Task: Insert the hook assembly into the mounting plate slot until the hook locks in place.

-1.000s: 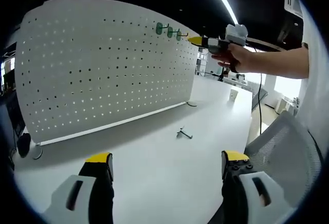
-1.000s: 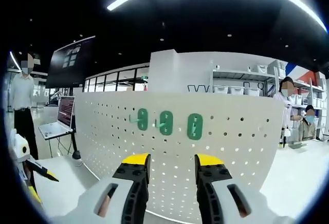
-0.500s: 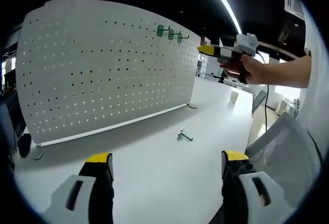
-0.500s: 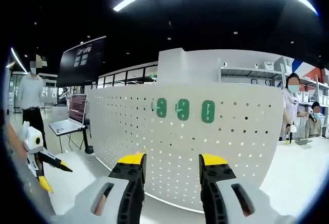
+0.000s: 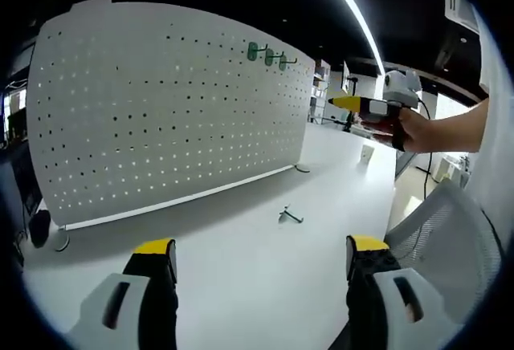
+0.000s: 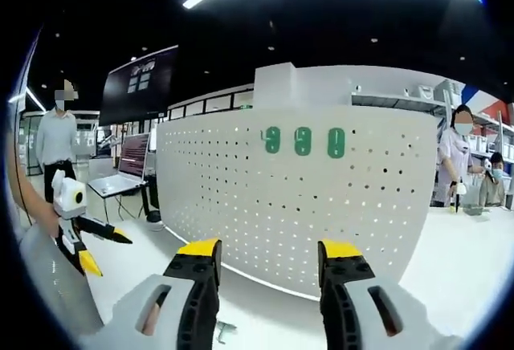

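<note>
A white pegboard mounting plate (image 5: 169,117) stands upright on the white table (image 5: 241,270). Three green hook bases (image 5: 266,54) sit in a row near its top edge. The right gripper view faces the plate (image 6: 305,205) head-on, with the green hooks (image 6: 303,141) high on it. A small loose metal hook (image 5: 289,215) lies on the table in front of the plate; it also shows low between the right jaws (image 6: 223,332). My left gripper (image 5: 261,258) is open, low over the table. My right gripper (image 6: 271,260) is open and empty, held in a hand off the plate's right end (image 5: 345,103).
The left gripper (image 6: 104,250) shows at the left edge, open. A laptop (image 6: 120,181) stands on a desk behind it. People stand at the far left (image 6: 56,137) and far right (image 6: 462,157). A mesh chair back (image 5: 450,246) is close on the right.
My right gripper has drawn back from the green hooks and away from the plate, so plate and hooks look smaller. The left gripper and the loose hook have stayed put.
</note>
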Available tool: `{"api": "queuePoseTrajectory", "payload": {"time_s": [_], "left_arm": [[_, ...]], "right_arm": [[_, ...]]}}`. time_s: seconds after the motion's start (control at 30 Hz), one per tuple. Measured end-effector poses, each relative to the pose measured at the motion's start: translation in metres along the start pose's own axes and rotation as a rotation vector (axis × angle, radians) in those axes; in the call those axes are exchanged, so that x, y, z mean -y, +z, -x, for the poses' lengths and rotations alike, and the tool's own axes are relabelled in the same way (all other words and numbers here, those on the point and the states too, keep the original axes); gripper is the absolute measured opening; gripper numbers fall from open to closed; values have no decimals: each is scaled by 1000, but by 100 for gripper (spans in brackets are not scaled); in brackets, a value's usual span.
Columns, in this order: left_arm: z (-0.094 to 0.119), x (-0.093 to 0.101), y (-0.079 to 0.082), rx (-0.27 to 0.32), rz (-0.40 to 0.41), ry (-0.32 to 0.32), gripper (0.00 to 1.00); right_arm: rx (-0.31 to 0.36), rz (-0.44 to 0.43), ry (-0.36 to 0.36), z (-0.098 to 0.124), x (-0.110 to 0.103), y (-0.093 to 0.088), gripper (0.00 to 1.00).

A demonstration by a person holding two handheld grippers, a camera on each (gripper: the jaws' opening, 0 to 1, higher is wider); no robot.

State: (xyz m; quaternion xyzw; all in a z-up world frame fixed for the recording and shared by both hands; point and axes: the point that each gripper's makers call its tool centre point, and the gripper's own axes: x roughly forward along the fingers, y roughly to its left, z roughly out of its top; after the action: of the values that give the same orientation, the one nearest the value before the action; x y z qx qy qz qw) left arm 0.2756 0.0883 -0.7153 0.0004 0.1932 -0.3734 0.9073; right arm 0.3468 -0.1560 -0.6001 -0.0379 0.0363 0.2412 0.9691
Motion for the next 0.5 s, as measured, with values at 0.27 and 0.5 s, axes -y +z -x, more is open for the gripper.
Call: {"api": "queuePoseTrajectory", "payload": {"time_s": [0.27,0.5], "left_arm": [[2,0,2,8,4,4,90],[3,0,4,16,5,5,90]], "right_arm": [[-18,-10,4,14,-8,-14,53],[-41,-14,14,23,-14,-26,55]]}}
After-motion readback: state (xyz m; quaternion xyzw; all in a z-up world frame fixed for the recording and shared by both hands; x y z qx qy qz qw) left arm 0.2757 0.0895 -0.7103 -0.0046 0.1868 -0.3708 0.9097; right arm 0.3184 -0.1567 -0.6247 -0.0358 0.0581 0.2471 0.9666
